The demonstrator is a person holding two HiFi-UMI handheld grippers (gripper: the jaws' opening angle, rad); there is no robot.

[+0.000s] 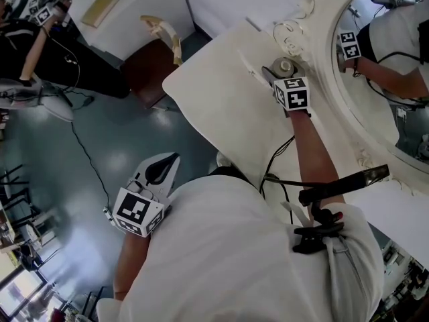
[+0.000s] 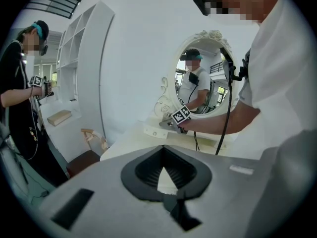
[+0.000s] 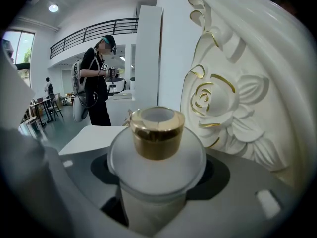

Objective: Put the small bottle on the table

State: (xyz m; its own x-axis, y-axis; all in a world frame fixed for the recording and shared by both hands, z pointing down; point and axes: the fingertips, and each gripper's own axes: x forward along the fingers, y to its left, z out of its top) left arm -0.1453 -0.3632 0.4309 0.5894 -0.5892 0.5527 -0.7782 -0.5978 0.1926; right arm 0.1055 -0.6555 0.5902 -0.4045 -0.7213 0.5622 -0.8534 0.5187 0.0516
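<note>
The small bottle (image 3: 157, 148) has a frosted white round body and a gold cap (image 3: 157, 132). It sits between the jaws of my right gripper (image 3: 157, 195), which is shut on it. In the head view this gripper (image 1: 280, 71) holds the bottle (image 1: 286, 66) over the back of the white table (image 1: 221, 99), close to the ornate mirror frame (image 3: 233, 98). Whether the bottle touches the tabletop is hidden. My left gripper (image 1: 171, 163) hangs low beside my body, off the table's edge, jaws shut with nothing in them (image 2: 166, 175).
An oval mirror (image 1: 395, 79) stands at the table's back right. A dark brown chair (image 1: 151, 62) stands beyond the table's left corner. Another person (image 1: 27, 32) stands at the far left by white shelving (image 2: 74, 58). A cable (image 1: 281, 156) runs along my right arm.
</note>
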